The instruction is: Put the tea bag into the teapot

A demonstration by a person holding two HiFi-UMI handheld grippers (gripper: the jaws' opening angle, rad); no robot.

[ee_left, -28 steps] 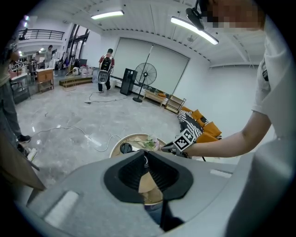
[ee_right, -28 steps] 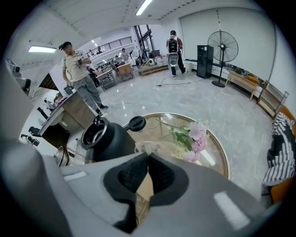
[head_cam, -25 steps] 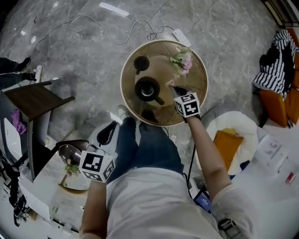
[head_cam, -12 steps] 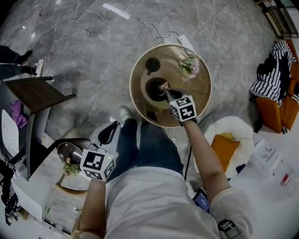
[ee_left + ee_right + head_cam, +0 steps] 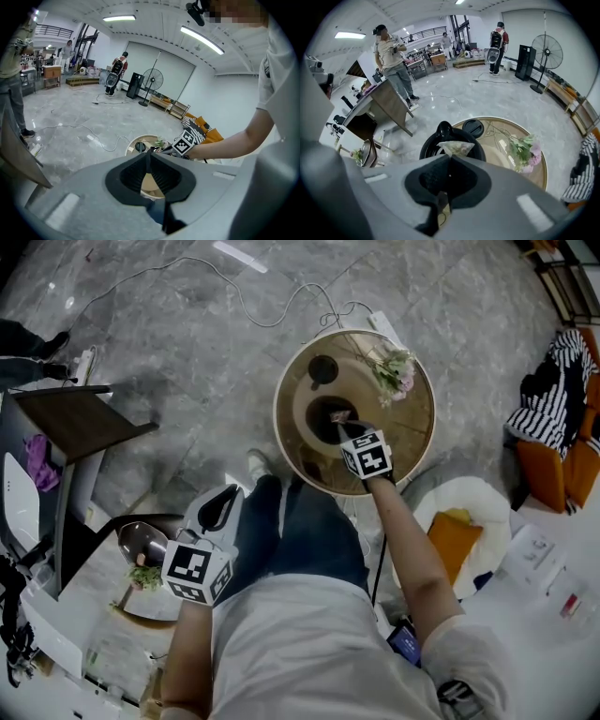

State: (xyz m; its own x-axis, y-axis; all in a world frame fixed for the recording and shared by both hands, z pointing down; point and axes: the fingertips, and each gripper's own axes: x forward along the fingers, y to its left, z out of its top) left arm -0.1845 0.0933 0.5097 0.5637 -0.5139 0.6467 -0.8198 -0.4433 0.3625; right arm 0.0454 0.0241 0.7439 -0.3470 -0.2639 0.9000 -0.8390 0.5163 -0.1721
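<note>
**Supervisor:** Report the jaw state, left to right.

**Operator:** On my left gripper (image 5: 149, 153) I read the jaws together with nothing between them. It is held low beside the person's leg, well away from the table. On my right gripper (image 5: 450, 158) I read the jaws clamped on the top edge of the tea bag (image 5: 455, 148). The bag sits at the jaw tips, directly over the open mouth of the teapot (image 5: 429, 145). I cannot tell whether its lower edge is below the rim.

**Supervisor:** Give the item count.

**Operator:** On the round table (image 5: 412, 451) I count one lid (image 5: 323, 368), one teapot, one tea bag and one bunch of flowers (image 5: 396, 371). The lid lies flat just beside the teapot, on its far side. The flowers lie to the right.

**Supervisor:** Report containers and contents.

**Operator:** At far left I see one metal bowl (image 5: 141, 542), and its contents are not clear to me. The teapot is uncovered and its inside reads dark, so I can make out no contents.
</note>
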